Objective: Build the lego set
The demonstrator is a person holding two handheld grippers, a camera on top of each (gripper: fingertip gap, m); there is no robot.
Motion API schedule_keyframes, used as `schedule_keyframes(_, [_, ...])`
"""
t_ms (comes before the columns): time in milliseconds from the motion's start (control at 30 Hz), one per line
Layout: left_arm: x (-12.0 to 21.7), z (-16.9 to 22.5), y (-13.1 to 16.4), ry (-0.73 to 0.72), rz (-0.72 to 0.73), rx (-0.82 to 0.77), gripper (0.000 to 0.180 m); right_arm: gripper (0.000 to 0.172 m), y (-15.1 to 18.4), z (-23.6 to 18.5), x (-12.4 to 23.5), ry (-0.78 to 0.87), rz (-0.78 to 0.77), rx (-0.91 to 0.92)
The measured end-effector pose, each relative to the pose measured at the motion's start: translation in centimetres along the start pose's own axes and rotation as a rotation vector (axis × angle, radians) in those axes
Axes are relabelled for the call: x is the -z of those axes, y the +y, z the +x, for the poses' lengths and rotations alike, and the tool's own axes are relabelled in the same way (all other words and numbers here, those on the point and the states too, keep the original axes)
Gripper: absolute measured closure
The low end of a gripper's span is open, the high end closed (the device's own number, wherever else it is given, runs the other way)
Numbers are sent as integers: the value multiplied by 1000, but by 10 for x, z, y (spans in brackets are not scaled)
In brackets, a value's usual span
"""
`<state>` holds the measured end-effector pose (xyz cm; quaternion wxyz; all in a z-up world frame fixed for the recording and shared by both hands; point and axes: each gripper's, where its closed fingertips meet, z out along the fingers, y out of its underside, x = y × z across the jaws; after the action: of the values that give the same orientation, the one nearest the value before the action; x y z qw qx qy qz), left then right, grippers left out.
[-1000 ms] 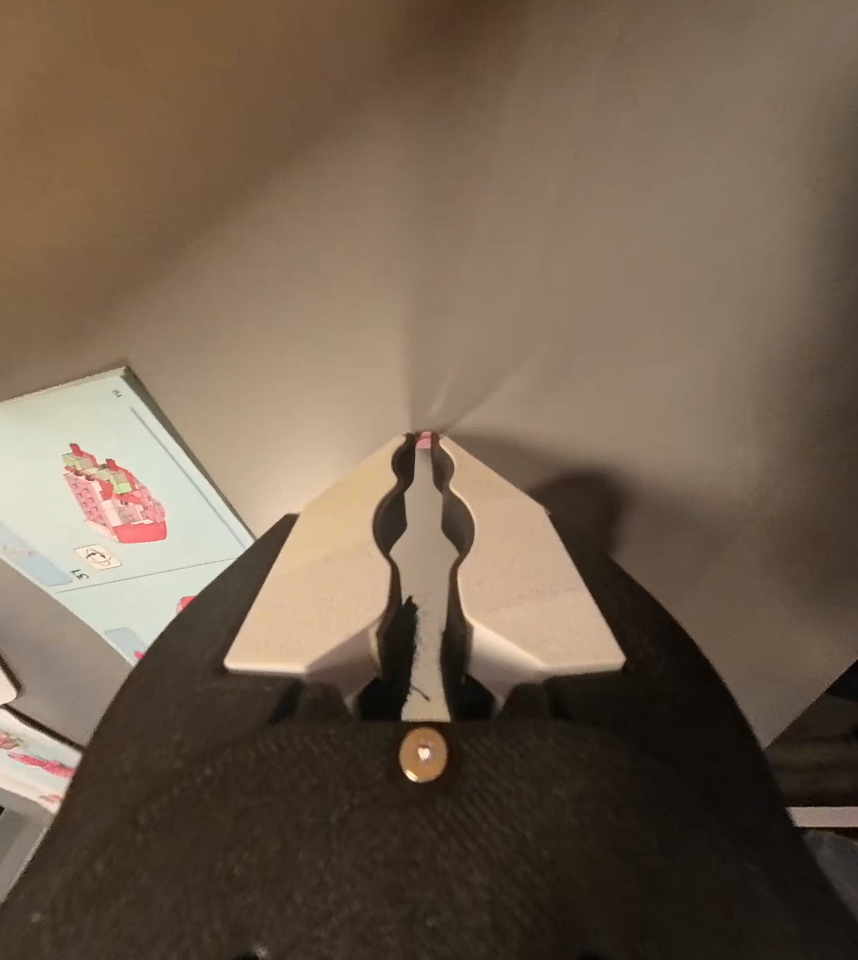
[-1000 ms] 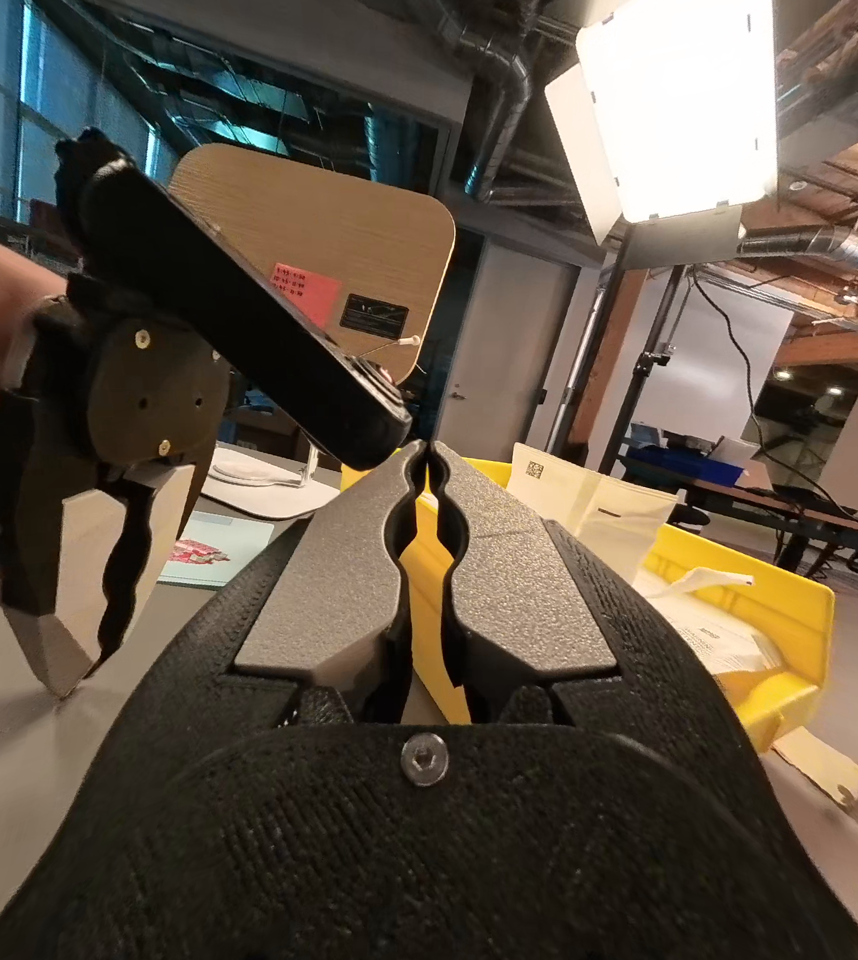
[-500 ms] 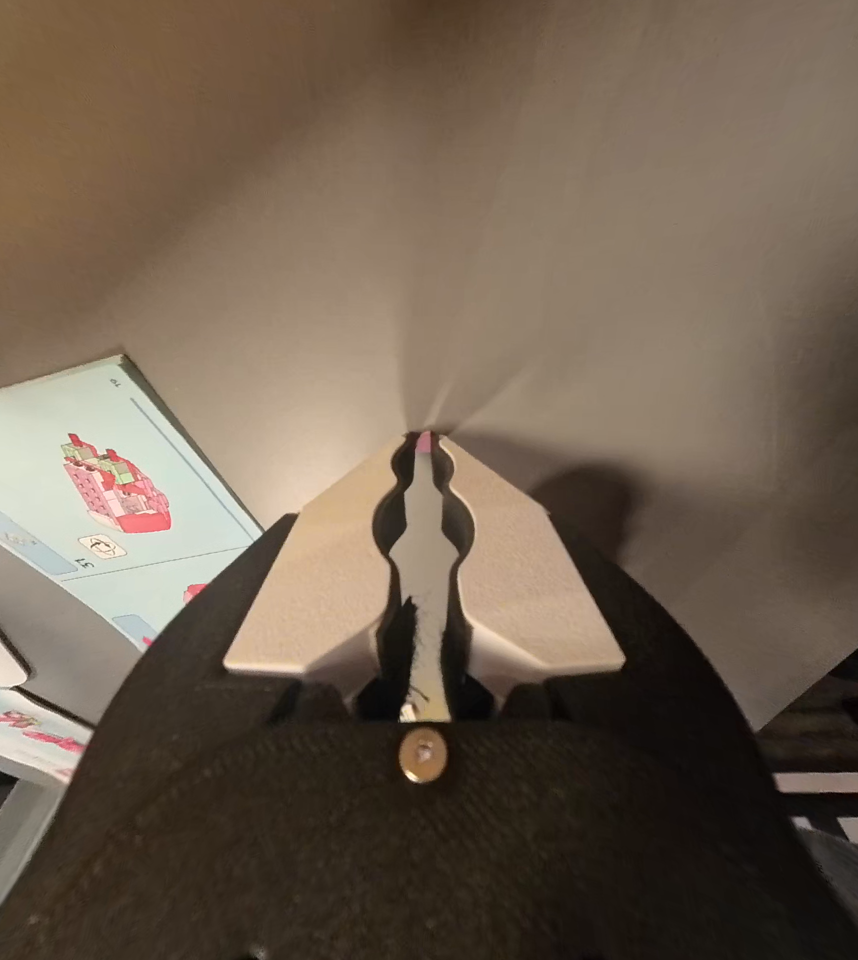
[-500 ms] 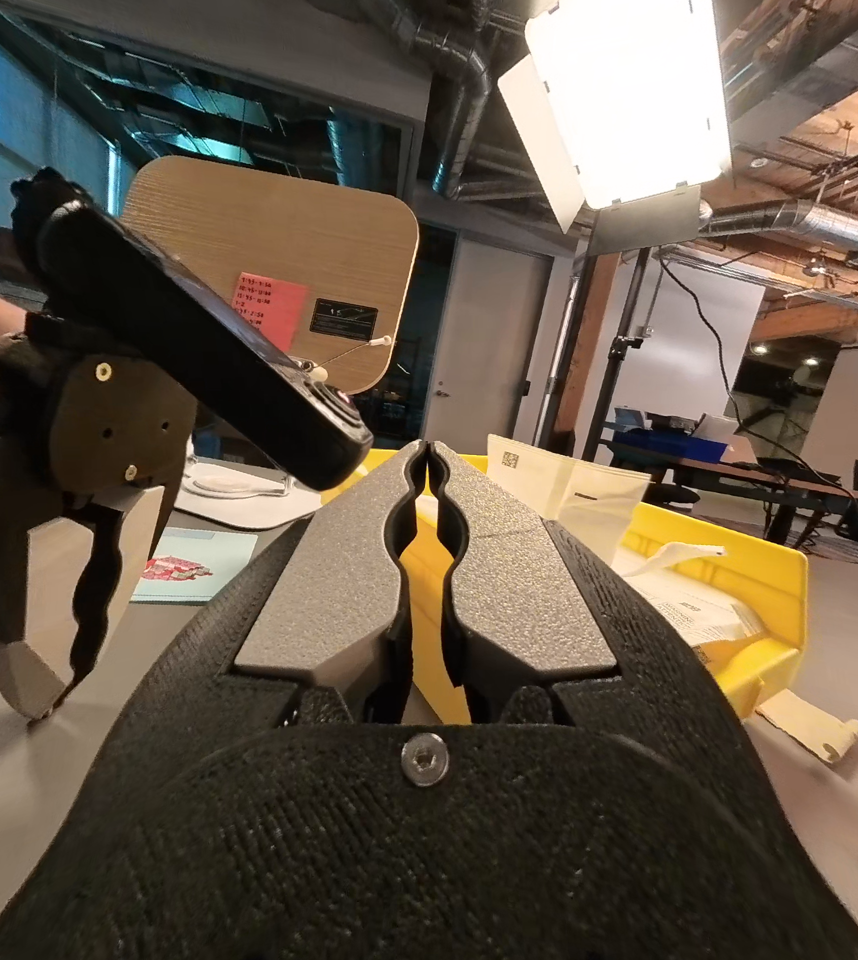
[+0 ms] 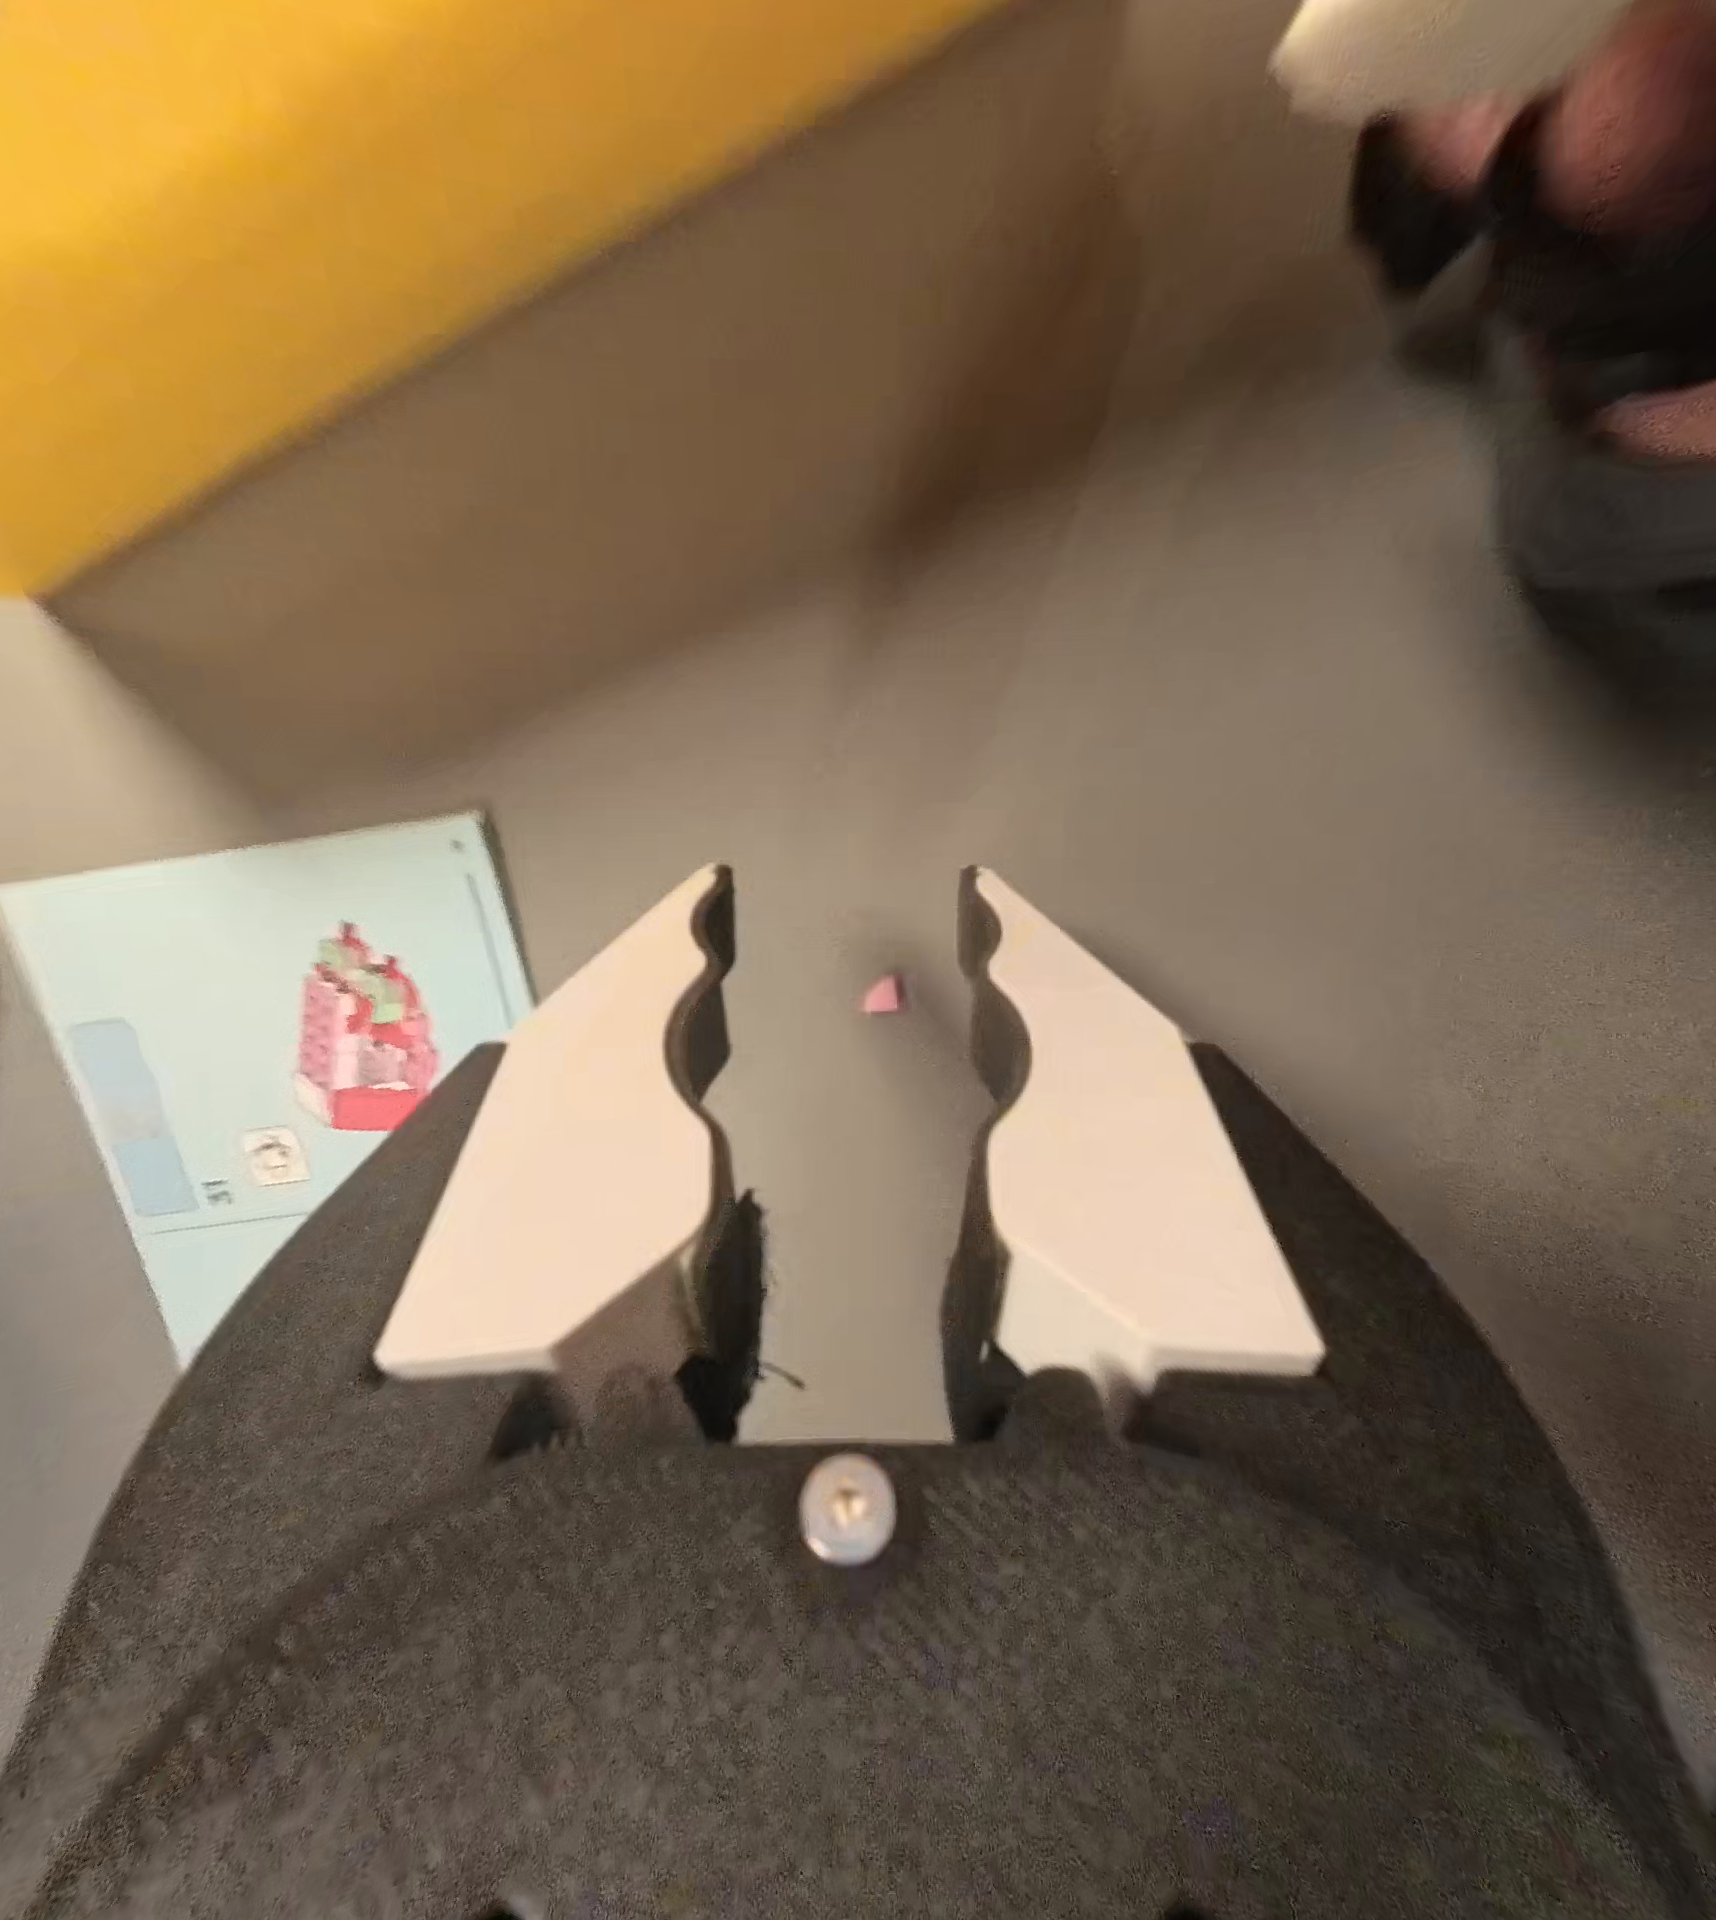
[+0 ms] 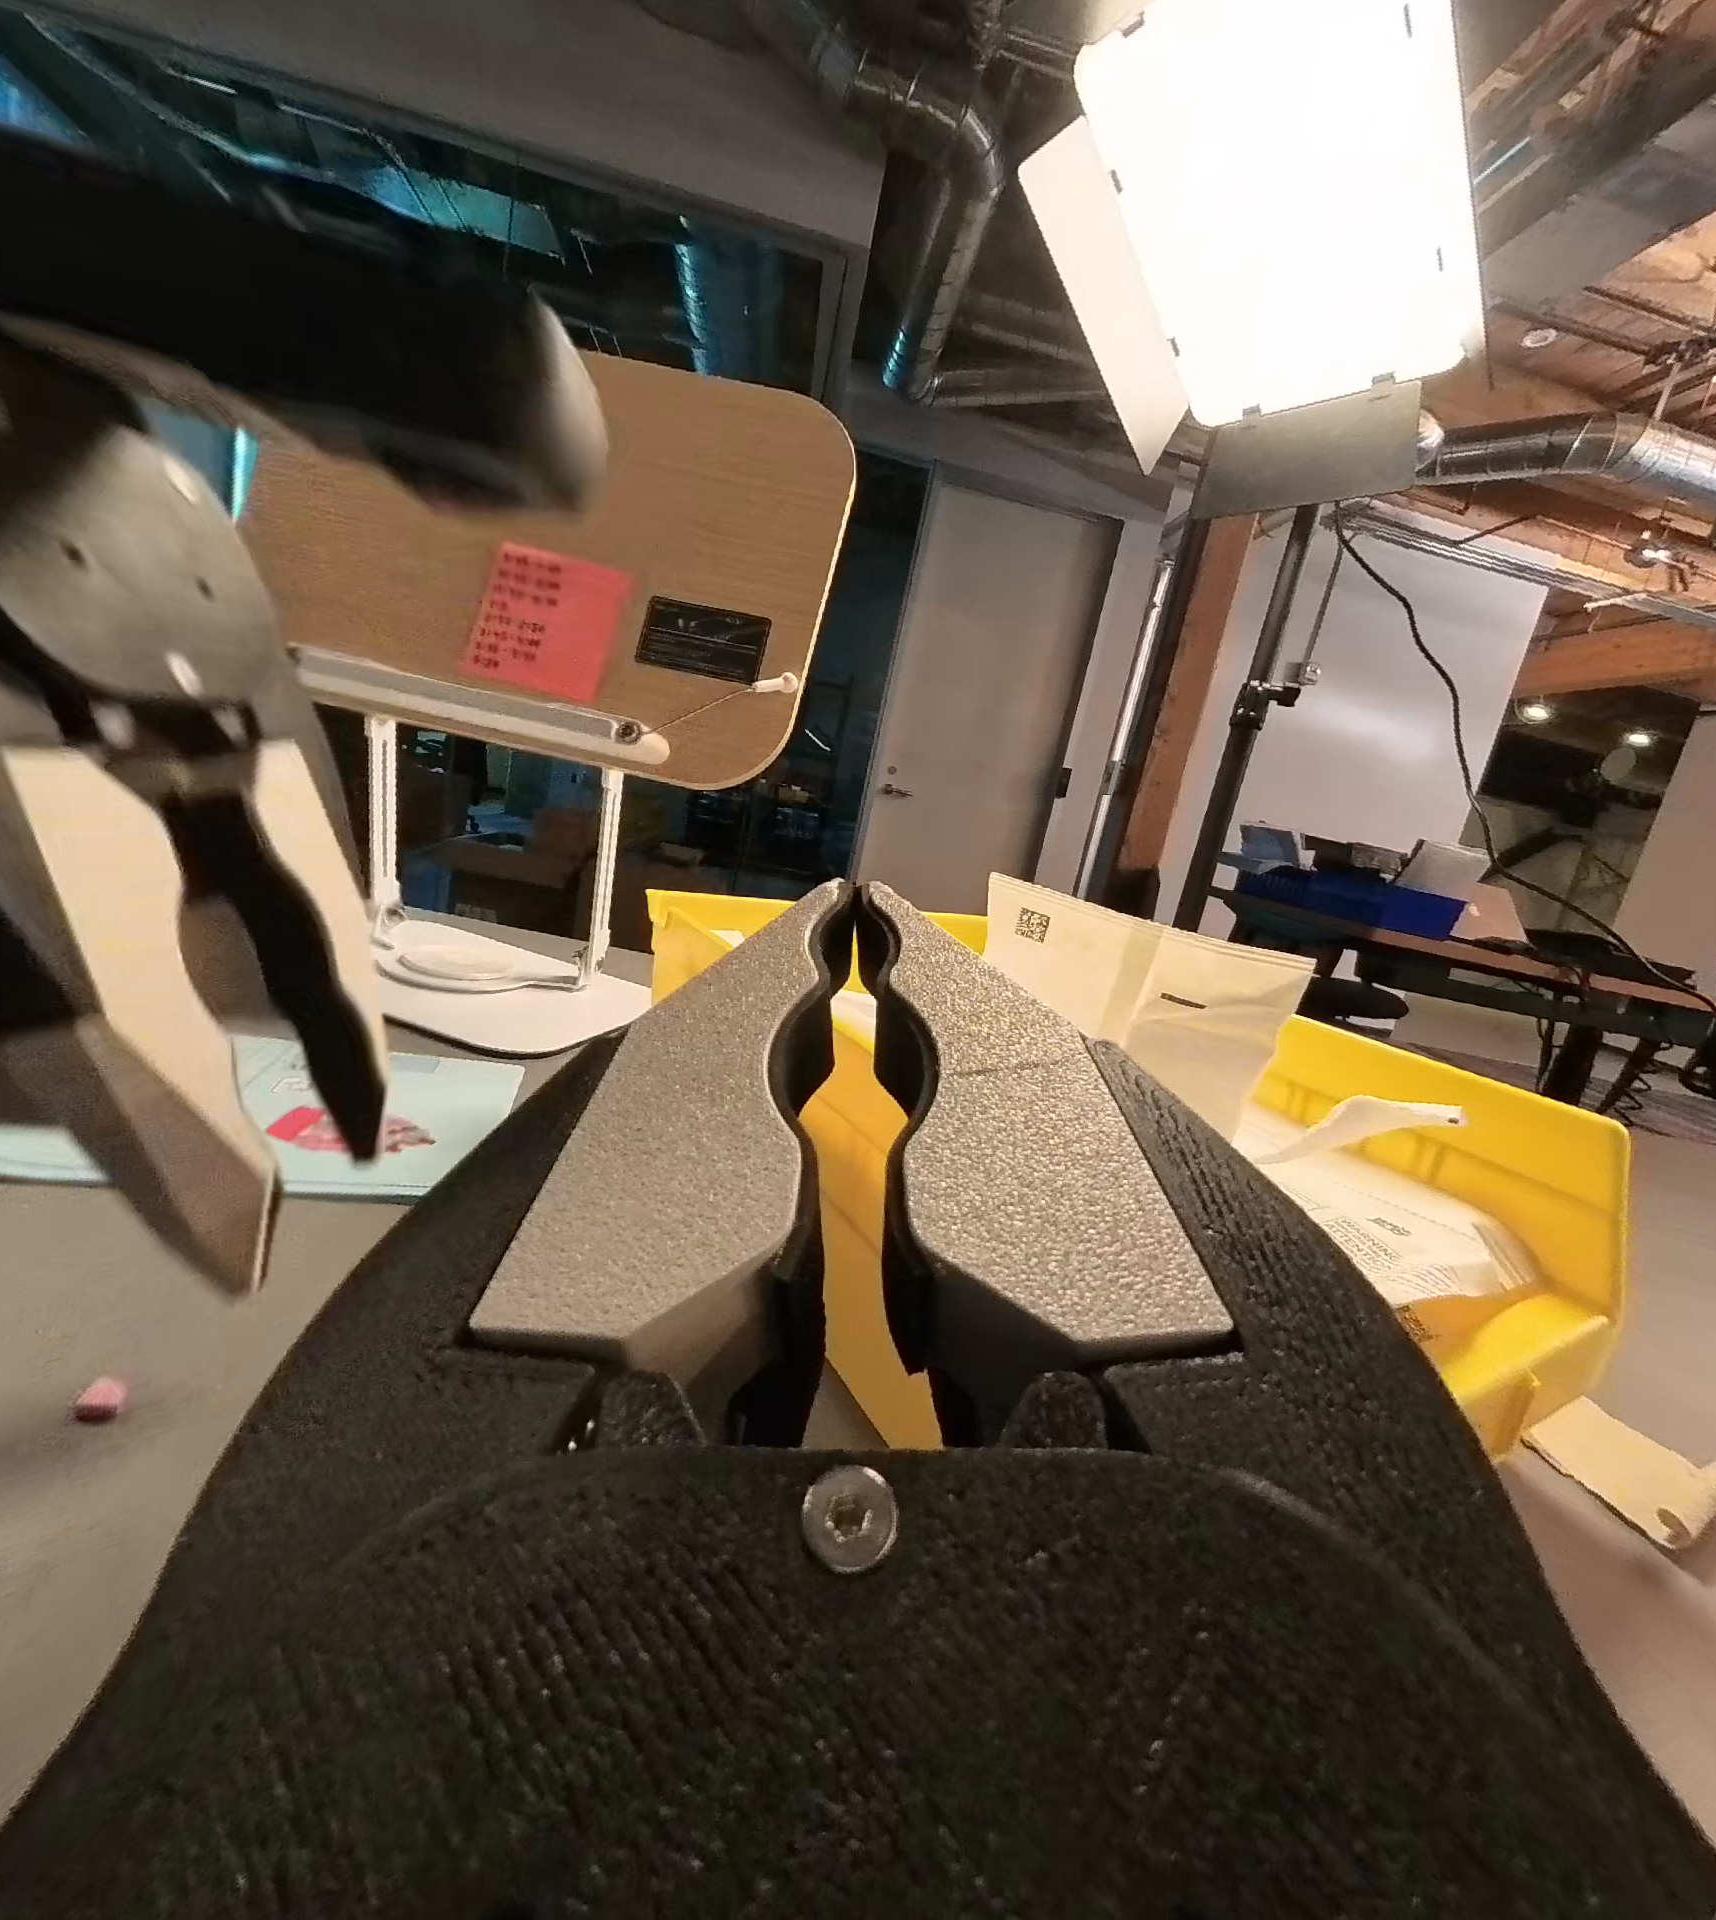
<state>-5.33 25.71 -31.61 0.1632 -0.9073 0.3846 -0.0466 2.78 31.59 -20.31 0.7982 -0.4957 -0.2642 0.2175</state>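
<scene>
At the far left of the grey desk (image 5: 1353, 935) lies a pale blue instruction sheet (image 5: 210, 1039), flat and face up, so its printed picture of a pink brick model can be consulted from above. Behind it stands a white stand (image 6: 511, 977) that carries a tilted wooden board (image 6: 573, 582). The left gripper (image 5: 846, 914) is held above the desk and pointed down at it, its jaws spread wide apart with nothing between the pads. A small pink piece (image 5: 883, 995) lies loose on the desk below the gap, nearer the right-hand finger, touching neither pad; from the right wrist view the same piece sits on the desk well clear of the raised fingertips. The right gripper (image 6: 856, 896) is held low and level near the desk, its jaws closed together on nothing. Beyond it a yellow bin (image 6: 1456, 1195) holds white paper bags (image 6: 1145, 977), which keeps them collected at the right. A cream paper scrap (image 6: 1623, 1475) lies beside the bin.
</scene>
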Motion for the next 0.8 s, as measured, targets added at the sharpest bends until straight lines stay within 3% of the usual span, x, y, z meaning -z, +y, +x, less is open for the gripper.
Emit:
schedule_keyframes(167, [61,-15,-3,-206,385,105,123,172,1,-3,-1,-11,-3,15])
schedule_keyframes(300, [93,-2,30,-282,674,284,118,172,2,-9,-3,-36,-10,39])
schedule_keyframes(367, [95,7,56,-305,748,371,110,172,4,-16,-5,-60,-19,63])
schedule_keyframes(467, [78,25,87,-247,773,454,91,172,9,-36,-9,-154,-37,104])
schedule_keyframes(567, [48,39,109,-188,669,456,78,172,14,-59,-12,-261,-57,137])
schedule_keyframes(800, [28,52,108,-151,626,453,104,172,16,-67,-12,-285,-70,180])
